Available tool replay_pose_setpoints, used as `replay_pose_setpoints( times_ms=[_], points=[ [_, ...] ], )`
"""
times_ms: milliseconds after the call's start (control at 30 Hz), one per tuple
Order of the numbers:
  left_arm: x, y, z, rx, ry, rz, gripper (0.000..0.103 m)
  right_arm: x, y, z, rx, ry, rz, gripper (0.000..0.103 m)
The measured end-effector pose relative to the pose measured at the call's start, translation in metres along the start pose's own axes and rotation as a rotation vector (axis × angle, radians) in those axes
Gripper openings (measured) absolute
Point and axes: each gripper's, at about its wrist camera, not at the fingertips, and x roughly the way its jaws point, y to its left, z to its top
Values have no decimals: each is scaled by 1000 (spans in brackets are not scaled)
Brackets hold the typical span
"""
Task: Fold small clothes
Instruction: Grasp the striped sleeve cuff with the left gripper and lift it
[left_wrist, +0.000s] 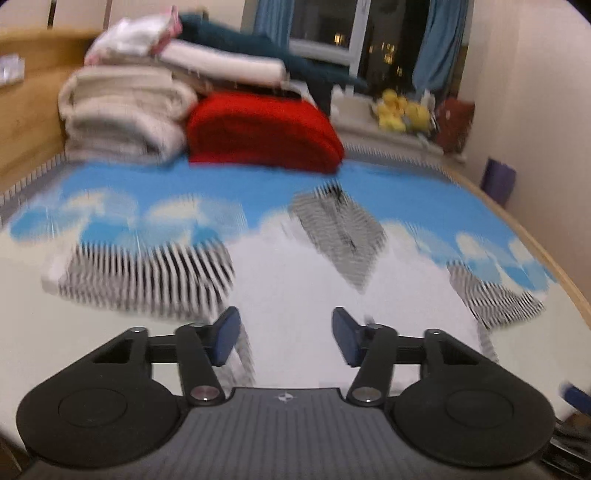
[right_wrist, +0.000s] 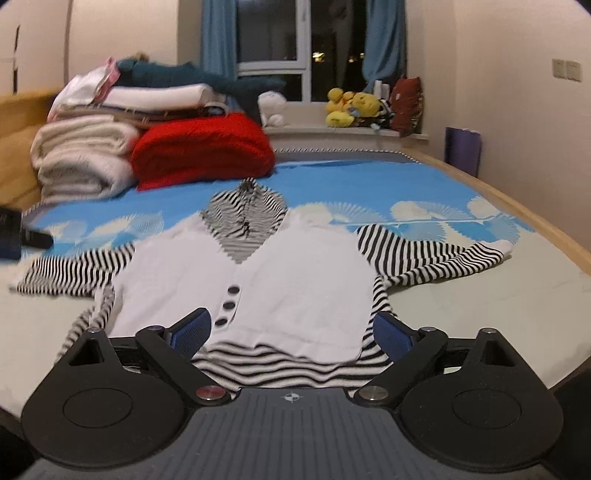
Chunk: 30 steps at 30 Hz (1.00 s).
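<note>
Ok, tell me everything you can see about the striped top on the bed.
The top lies flat, front up, on the blue bedspread. Its body is plain white knit, with black-and-white striped sleeves spread out to both sides, a striped hood and a striped hem. Three dark buttons run down the front. It is not yet folded. Neither gripper holds it.

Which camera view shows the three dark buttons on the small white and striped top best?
The right wrist view. There the buttons are sharp, in a row down the white front of the top. The left wrist view is blurred by motion; it shows the top and its striped sleeves, but no buttons can be made out.
</note>
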Motion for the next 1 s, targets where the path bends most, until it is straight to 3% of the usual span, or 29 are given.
replay_pose_setpoints(
  times_ms=[33, 100, 167, 333, 467, 600, 700, 800, 900, 933, 967, 1000],
  points=[
    [10, 8, 12, 7, -11, 2, 47, 0, -5, 4, 17, -2, 2, 93],
    [38, 28, 34, 2, 11, 10, 29, 1, -16, 18, 60, 11, 22, 92],
    [75, 57, 50, -32, 64, 27, 22, 1, -23, 37, 81, 10, 37, 90],
    [176, 159, 39, -209, 216, 146, 22, 14, -22, 104, 22, -72, 41, 89],
    [217, 252, 15, -473, 305, 259, 22, 55, -7, 155, 4, -120, 73, 89],
    [228, 323, 22, -715, 310, 331, 28, 112, 16, 189, -7, -99, 153, 89],
    [230, 361, 38, -767, 276, 402, 49, 160, 33, 196, -18, -83, 196, 89],
    [246, 394, 48, -851, 280, 391, 54, 196, 37, 183, -17, -45, 202, 89],
    [269, 425, 62, -898, 295, 424, 53, 226, 35, 174, 15, 78, 226, 89],
    [272, 433, 65, -899, 296, 437, 52, 233, 33, 175, 30, 96, 238, 89],
    [281, 443, 71, -895, 309, 455, 43, 238, 31, 178, 43, 101, 239, 89],
    [289, 453, 78, -875, 334, 486, 14, 242, 29, 181, 53, 97, 237, 89]
  ],
)
